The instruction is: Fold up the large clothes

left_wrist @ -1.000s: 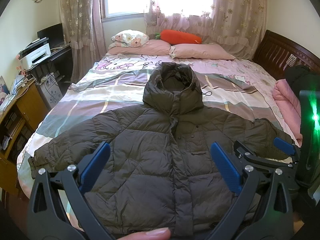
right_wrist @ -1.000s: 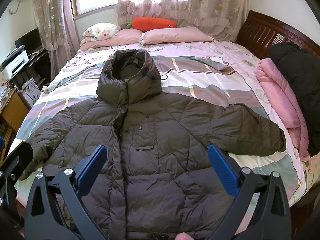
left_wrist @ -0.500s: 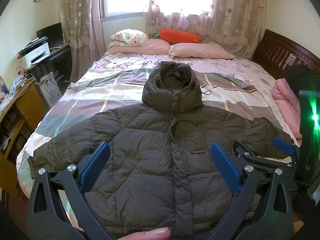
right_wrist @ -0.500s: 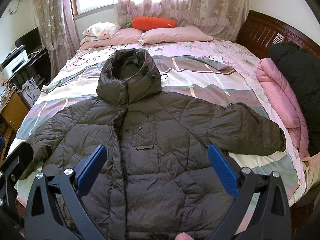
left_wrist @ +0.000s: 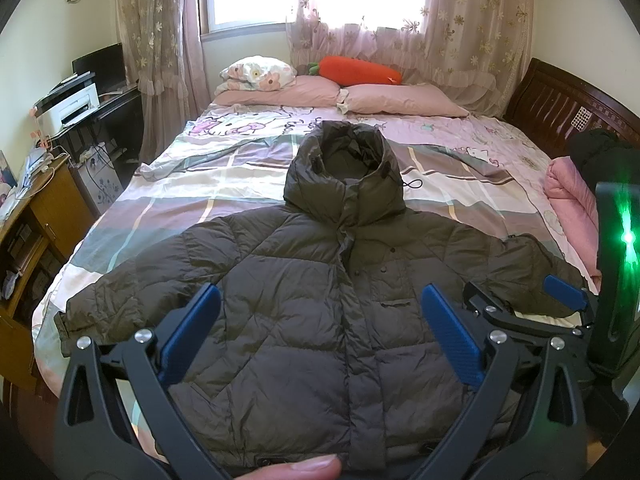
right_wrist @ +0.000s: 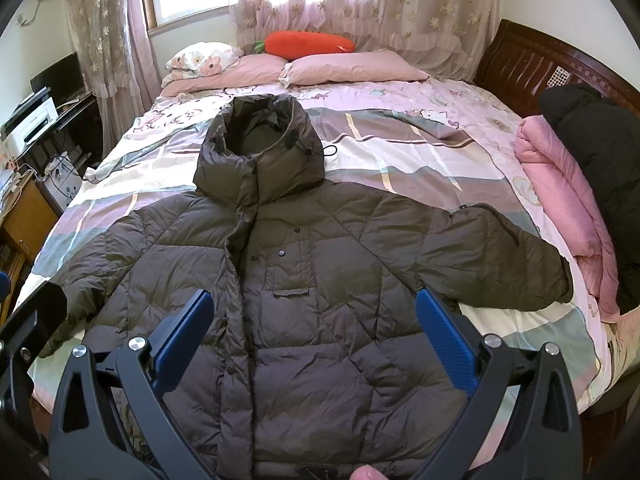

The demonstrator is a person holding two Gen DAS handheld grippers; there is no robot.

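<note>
on the bed (left_wrist: 248, 184), a hello kitty print beside the jacket (left_wrist: 320, 300).

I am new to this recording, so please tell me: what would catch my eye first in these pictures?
First the dark puffer jacket, spread flat across the bed, front up, sleeves out, hood toward the pillows. Next the orange carrot cushion on the pink pillows under the window. Near the camera, both hand-held grippers, left and right, are open above the jacket's hem.
</note>
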